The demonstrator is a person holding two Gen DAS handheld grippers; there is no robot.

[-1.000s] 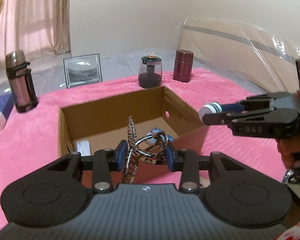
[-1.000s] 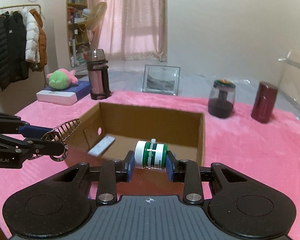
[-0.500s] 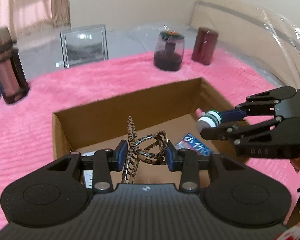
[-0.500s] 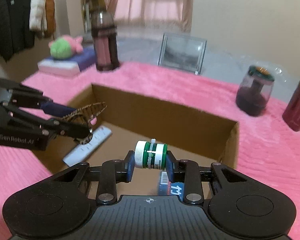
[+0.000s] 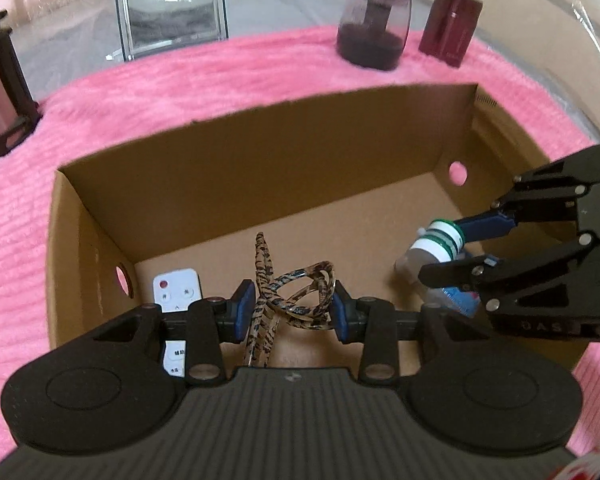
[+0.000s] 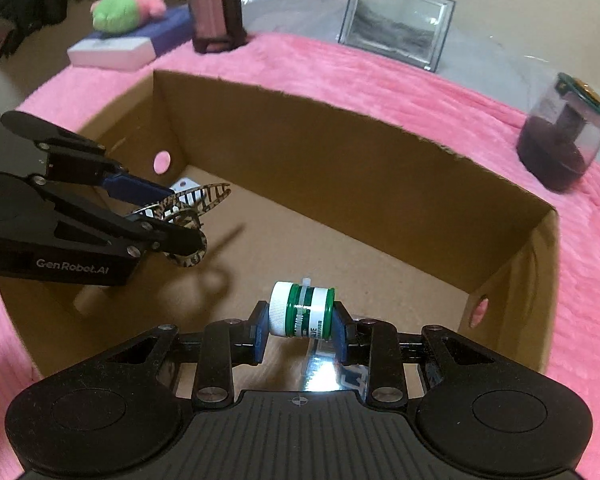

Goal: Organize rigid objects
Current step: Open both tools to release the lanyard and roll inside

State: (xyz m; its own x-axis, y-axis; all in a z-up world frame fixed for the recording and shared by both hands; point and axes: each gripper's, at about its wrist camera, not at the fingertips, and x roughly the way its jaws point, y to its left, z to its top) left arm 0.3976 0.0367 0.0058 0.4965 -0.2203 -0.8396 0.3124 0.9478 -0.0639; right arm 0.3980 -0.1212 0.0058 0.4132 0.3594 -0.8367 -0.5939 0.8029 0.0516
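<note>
Left wrist view, nearest first: the left gripper (image 5: 287, 307) is clamping a tortoiseshell hair clip (image 5: 296, 294) between its blue pads, jaws part-way closed around it, and is hanging over the near-left part of the cardboard box (image 5: 260, 152). Beneath it a white remote control (image 5: 177, 289) is lying on the box floor by the left wall. Over in the right wrist view, the right gripper (image 6: 300, 322) is squeezing a small green and white jar (image 6: 302, 310) sideways, jaws drawn in tight on its cap and base, above the near-right part of the same box, where a glossy blue packet (image 6: 348, 378) is already resting.

Both hands seem to be in the placing step, each carrying its item down into the box. Next, each gripper needs lowering until its load is close to bare cardboard, then opening; the clip should be going down beside the remote, the jar clear of the packet, since a round jar released on its side may roll.

Farther off, on the pink blanket (image 5: 204, 80), a picture frame (image 5: 172, 10), a dark glass jar (image 5: 374, 26) and a maroon canister (image 5: 450, 24) are waiting outside the box.
</note>
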